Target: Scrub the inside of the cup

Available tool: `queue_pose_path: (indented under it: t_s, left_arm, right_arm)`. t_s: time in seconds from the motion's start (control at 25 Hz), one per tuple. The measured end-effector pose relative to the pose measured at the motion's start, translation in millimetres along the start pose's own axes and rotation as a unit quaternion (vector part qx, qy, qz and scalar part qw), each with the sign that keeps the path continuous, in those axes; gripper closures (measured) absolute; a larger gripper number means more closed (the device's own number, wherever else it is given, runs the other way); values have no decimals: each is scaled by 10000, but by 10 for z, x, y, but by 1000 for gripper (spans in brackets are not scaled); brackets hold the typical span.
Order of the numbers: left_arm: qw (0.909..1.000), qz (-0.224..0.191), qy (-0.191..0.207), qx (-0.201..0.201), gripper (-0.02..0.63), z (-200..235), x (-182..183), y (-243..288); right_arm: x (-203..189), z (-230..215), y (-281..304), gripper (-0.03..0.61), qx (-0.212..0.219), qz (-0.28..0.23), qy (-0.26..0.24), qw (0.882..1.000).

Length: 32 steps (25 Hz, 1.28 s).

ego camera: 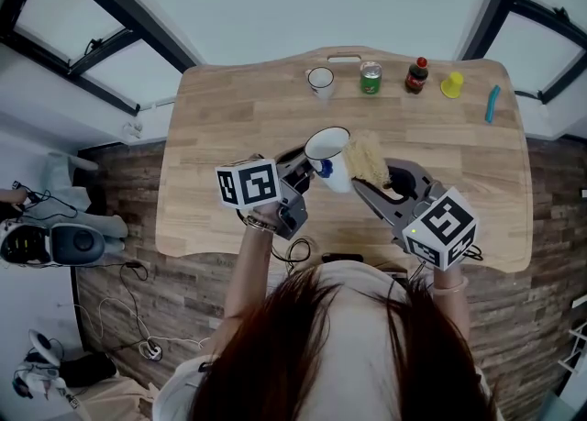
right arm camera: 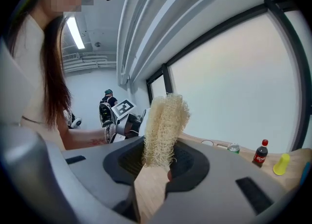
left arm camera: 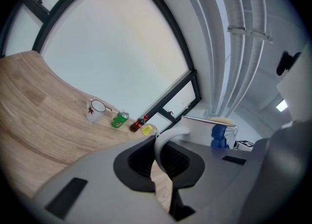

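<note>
Held cup opens upward, loofah just beside.
The left hand-held gripper clamps its handle, the right hand-held gripper the loofah.

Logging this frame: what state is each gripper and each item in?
left gripper: shut on the held cup's handle.
right gripper: shut on the loofah scrubber.
held cup: raised off the table, looks empty.
loofah scrubber: beside the held cup's rim, not inside.
spare mug: upright on the table.
green can: upright.
cola bottle: upright, capped.
yellow cup: pose unclear.
</note>
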<state>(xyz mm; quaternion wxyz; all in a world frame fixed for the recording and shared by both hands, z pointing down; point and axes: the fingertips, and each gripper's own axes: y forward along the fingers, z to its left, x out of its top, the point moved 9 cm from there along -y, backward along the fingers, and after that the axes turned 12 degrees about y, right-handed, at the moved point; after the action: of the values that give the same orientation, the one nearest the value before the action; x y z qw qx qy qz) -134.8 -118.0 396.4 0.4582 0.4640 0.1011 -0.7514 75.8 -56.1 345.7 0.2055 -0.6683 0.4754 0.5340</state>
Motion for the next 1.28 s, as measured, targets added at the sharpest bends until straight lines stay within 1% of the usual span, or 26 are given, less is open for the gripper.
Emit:
queue_pose_path:
  t_s: [0.28, 0.68, 0.88, 1.04, 1.28]
  left_arm:
    - [9984, -18, 96, 560, 591, -11, 16, -31]
    - [9934, -111, 169, 1126, 589, -43, 62, -66]
    - [9906, -139, 213, 1341, 589, -51, 64, -74]
    - [9888, -144, 136, 1480, 589, -51, 6, -65]
    - [9861, -205, 325, 1614, 589, -96, 42, -72]
  right_arm:
    - [-30, 17, 53, 453, -451, -4, -338, 9984]
    - [-38, 61, 121, 453, -1041, -112, -619, 9926]
    - [-52, 74, 154, 453, -1250, -131, -717, 9895]
    - [-65, 71, 159, 453, -1456, -210, -793, 9859]
    - [-82, 78, 192, 453, -1783, -243, -965, 9789]
